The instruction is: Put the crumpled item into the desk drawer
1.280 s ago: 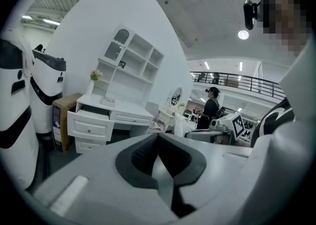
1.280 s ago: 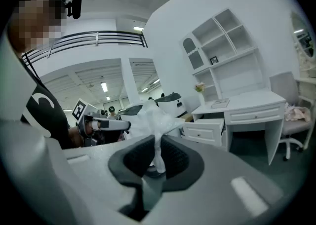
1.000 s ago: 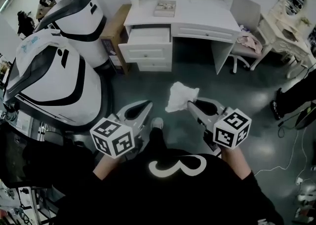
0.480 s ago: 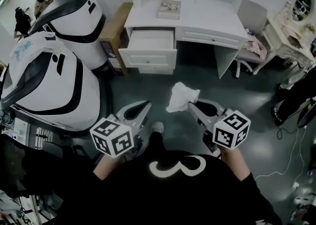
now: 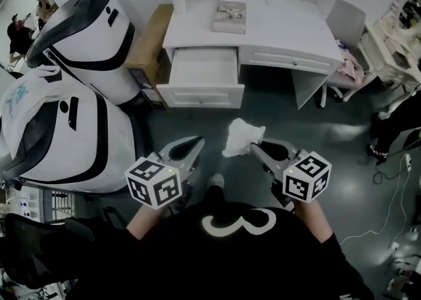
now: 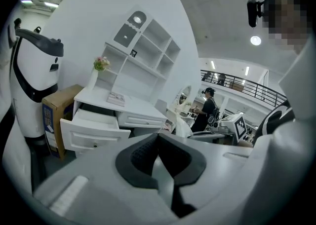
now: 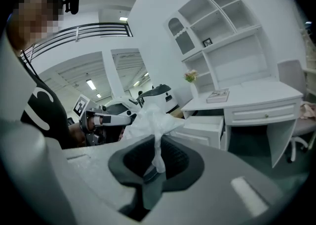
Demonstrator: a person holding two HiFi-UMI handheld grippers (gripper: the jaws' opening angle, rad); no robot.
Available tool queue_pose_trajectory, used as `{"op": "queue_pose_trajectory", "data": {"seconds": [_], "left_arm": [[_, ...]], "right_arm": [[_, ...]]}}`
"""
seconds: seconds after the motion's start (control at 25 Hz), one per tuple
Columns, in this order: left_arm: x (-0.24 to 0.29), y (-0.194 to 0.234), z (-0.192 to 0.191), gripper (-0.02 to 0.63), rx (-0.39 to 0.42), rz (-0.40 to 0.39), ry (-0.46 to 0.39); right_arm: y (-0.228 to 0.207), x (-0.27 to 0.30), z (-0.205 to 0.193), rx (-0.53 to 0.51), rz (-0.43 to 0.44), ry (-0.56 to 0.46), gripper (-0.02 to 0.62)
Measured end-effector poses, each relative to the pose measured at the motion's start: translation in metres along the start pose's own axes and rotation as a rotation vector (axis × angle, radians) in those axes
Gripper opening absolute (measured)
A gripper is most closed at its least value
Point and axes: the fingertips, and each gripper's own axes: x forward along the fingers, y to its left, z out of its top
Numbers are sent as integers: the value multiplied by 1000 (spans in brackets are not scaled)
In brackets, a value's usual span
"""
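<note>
right tool (image 7: 156, 162) on crumpled item (image 7: 149, 120)

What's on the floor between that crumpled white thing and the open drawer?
Nothing: in the head view only bare dark floor separates the crumpled item from the drawer.

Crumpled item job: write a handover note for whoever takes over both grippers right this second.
Right gripper: shut on the crumpled white item, held up in the air in front of the person.
Left gripper: jaws together, nothing in them.
Desk: ahead across the floor. The drawer at its left end is pulled open, and nothing shows inside it.
Done: item picked up, drawer open.
Left: carry the item to the open drawer and release it inside.
</note>
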Motion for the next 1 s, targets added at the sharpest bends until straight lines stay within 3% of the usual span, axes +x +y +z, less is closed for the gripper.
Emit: {"op": "queue_pose_trajectory", "data": {"seconds": [0.52, 1.0], "left_arm": [[67, 116, 79, 9, 5, -24, 15], [98, 168, 85, 9, -14, -13, 42]], "right_arm": [[-72, 109, 71, 28, -24, 10, 40], [-115, 153, 85, 57, -57, 3, 40]]}}
